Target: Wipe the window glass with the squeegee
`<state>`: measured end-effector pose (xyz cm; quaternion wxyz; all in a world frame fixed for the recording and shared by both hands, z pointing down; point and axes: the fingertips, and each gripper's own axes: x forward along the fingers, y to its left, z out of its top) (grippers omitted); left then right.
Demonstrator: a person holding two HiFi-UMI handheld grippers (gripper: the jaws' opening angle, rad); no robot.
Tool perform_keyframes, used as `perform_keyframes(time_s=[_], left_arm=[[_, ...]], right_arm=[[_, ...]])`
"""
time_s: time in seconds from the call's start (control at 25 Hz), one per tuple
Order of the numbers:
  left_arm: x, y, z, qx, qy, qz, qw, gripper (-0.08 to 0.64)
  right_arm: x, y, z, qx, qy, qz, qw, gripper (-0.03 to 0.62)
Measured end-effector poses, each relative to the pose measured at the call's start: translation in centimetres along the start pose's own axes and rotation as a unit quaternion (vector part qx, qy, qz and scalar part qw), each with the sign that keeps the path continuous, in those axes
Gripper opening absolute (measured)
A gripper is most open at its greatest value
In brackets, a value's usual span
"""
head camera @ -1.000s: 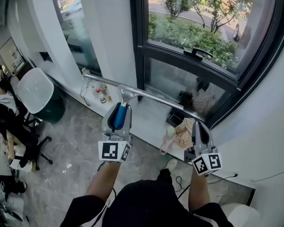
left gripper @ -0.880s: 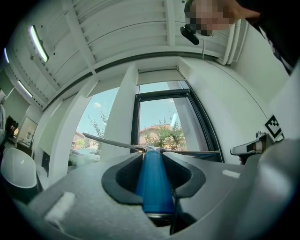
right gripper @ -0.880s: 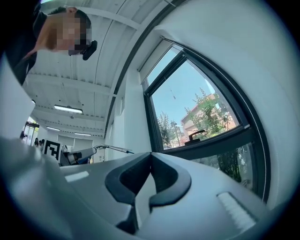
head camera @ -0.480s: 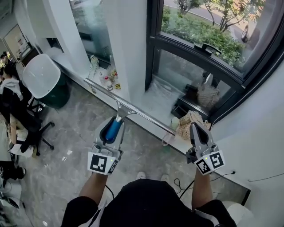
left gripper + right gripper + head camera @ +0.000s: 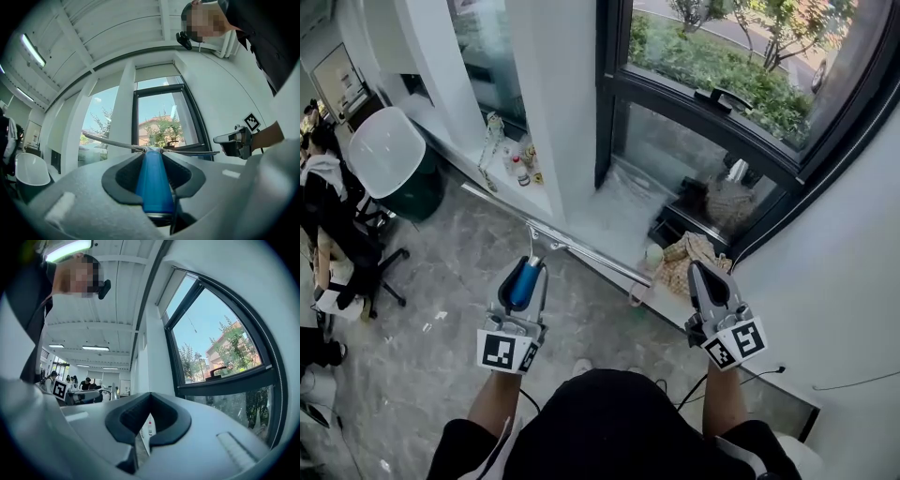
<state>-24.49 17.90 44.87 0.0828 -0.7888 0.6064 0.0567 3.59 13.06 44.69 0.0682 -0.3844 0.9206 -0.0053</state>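
Head view: left gripper is clamped on the blue handle of the squeegee. The long blade runs from far left to nearer right, over the floor beside the low sill. It is well apart from the window glass and touches nothing. Right gripper sits to the right, pointing at the lower pane, with nothing in it. White chair at far left, bottles on the sill

Left gripper view: both pads press the blue handle on either side, about mid-length, a firm hold. The blade bar spreads left and right just past the jaw tips, with the window frame beyond it

Right gripper view: jaws drawn together to a thin slit, nothing between them. The window and its latch are to the right

Handling, my guess: the squeegee is light, with a stiff metal bar and a soft rubber edge. The smooth round handle could twist in the pads, since the wide blade gives leverage. The mid-handle grip looks right; keep it tight and the edge flat once it is on the glass. Wiping not yet begun
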Motion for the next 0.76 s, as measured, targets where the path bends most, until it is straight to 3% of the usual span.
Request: perform_keyframes(time_s=[0.36,0.56,0.76], left_arm=[[0.5,-2.5,0.1,0.006,0.005,0.011,0.9999,0.132],[0.3,-3.1,-0.2,0.014,0.01,0.014,0.9998,0.133],[0.4,-3.3,-0.4,0.015,0.016,0.023,0.9995,0.132]], right_arm=[[-0.9,-1.2,0.4,0.009,-0.003,0.028,1.0,0.005],[-1.4,-1.6,-0.5,0.042,-0.007,0.034,0.999,0.005],[-1.9,-2.1,-2.0,0.032,0.011,0.032,0.999,0.005]])
